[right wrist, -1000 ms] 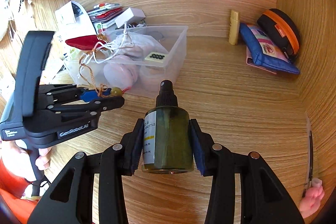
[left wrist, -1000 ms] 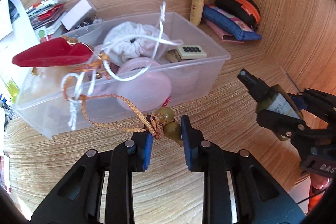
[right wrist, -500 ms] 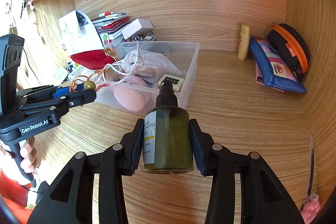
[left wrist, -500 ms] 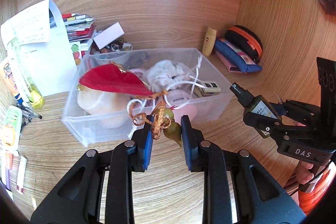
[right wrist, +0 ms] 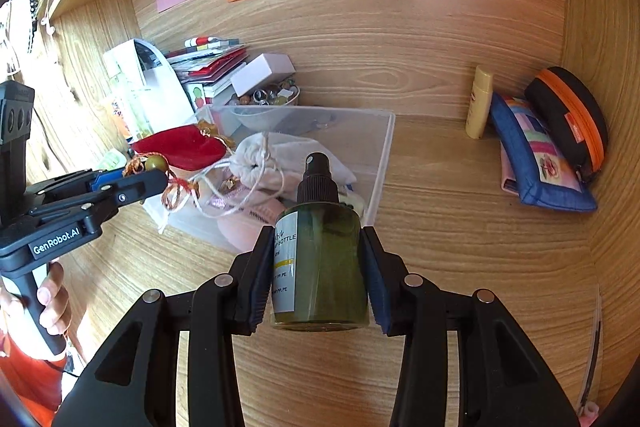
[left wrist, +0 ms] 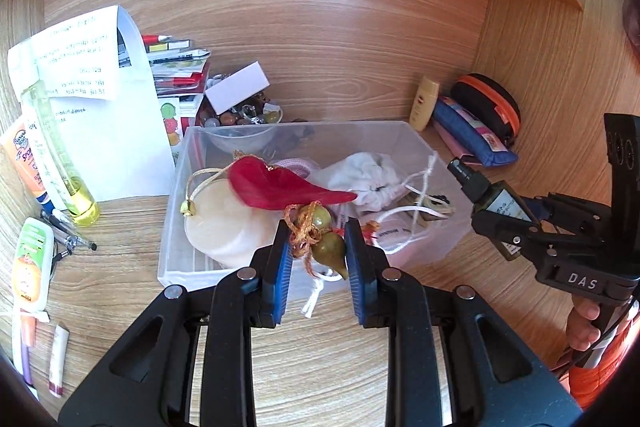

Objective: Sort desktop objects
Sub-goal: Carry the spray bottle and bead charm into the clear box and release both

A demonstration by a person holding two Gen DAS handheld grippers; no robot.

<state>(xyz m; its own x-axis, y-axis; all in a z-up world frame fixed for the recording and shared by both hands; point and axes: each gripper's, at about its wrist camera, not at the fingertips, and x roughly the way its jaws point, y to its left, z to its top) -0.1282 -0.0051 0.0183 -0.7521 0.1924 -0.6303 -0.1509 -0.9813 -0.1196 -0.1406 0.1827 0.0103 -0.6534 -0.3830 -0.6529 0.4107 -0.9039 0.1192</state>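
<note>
My left gripper (left wrist: 318,247) is shut on a green gourd charm (left wrist: 326,239) tied with orange cord, in front of a clear plastic bin (left wrist: 176,227). The cord runs to a red velvet pouch (left wrist: 276,187) over the bin; whether the pouch rests on the contents I cannot tell. My right gripper (right wrist: 318,233) is shut on a dark green spray bottle (right wrist: 324,267) with a black pump top, above the desk to the right of the bin (right wrist: 380,163). Each gripper shows in the other's view: the left gripper (right wrist: 132,183) with the charm (right wrist: 156,163), the right gripper (left wrist: 520,227) with the bottle (left wrist: 500,203).
The bin holds a white drawstring bag (left wrist: 368,175), a cream round item (left wrist: 220,219) and a pink case (right wrist: 244,223). A blue pouch (right wrist: 536,159), a black-orange case (right wrist: 572,119) and a small yellow bottle (right wrist: 480,103) fill the back right corner. Papers, tubes and pens (left wrist: 36,259) crowd the left.
Both grippers have drawn back and up from the bin, each keeping its object. The red pouch has followed the cord toward the left gripper, and the cord is bunched up.
</note>
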